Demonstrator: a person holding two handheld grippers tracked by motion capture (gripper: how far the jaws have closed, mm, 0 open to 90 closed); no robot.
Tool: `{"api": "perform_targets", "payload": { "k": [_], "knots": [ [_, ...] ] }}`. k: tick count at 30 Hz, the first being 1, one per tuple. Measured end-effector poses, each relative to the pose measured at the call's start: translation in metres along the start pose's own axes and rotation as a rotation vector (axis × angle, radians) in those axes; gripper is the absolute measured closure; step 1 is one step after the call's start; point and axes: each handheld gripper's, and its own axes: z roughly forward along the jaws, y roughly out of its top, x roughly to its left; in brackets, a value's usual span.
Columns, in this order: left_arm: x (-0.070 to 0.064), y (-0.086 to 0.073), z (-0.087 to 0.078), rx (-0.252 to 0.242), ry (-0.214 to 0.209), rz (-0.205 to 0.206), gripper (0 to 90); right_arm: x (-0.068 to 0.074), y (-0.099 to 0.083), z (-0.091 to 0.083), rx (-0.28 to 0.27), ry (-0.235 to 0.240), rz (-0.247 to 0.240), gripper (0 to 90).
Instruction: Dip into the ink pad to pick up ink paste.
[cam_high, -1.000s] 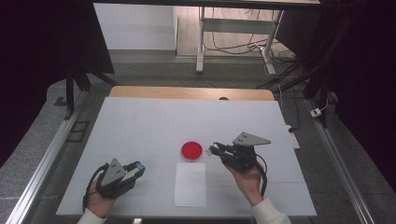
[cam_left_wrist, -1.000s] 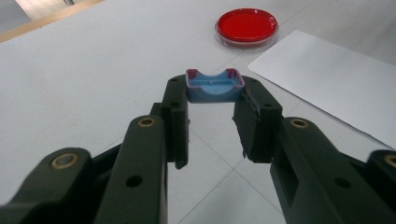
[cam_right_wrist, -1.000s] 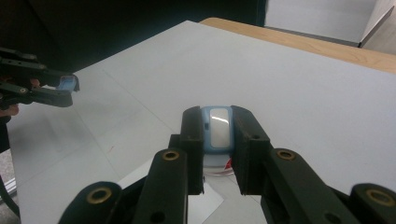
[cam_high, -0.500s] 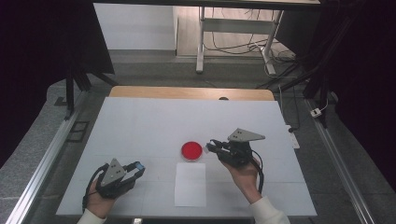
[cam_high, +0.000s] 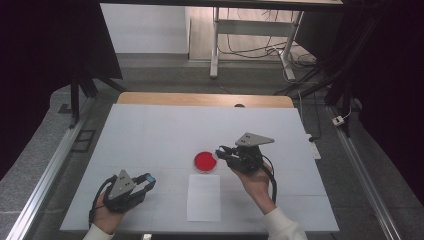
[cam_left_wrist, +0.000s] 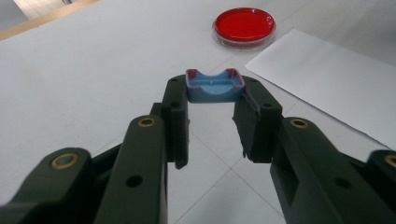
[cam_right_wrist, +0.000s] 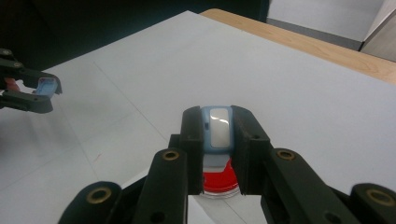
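At the left near edge of the white table (cam_high: 150, 130), the left gripper (cam_high: 148, 179) is clenched on a small blue cap (cam_left_wrist: 215, 86), pinched between its jaw tips just above the tabletop. A sheet of white paper (cam_high: 204, 197) lies flat between the two hands, with a red-filled petri dish (cam_high: 205, 161) just beyond its far edge. Right of the dish, the right gripper (cam_high: 223, 152) grasps a pale blue holder with a whitish face (cam_right_wrist: 218, 127) between its jaws, poised over the dish's edge.
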Motion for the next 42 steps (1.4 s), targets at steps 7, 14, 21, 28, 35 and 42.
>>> {"api": "perform_targets", "payload": {
  "k": [7, 14, 21, 28, 35, 42],
  "knots": [
    [-0.001, 0.0, 0.001, 0.002, -0.004, 0.0, 66.0, -0.002, 0.002, 0.007, 0.012, -0.005, -0.007, 74.9],
    [-0.001, 0.0, 0.002, 0.006, -0.007, 0.002, 66.0, -0.003, 0.002, 0.013, 0.021, -0.005, -0.013, 74.9],
    [-0.001, 0.0, 0.002, 0.006, -0.013, 0.002, 66.0, -0.003, 0.001, 0.024, 0.067, -0.011, -0.032, 74.9],
    [0.0, 0.0, 0.004, 0.011, -0.018, 0.001, 66.0, -0.004, -0.001, 0.044, 0.126, -0.002, -0.044, 74.9],
    [-0.001, 0.0, 0.004, 0.013, -0.023, 0.004, 66.0, -0.006, 0.001, 0.052, 0.155, 0.004, -0.048, 74.9],
    [-0.001, 0.0, 0.005, 0.014, -0.024, 0.004, 66.0, -0.005, 0.004, 0.062, 0.187, 0.007, -0.064, 74.9]
  ]
}}
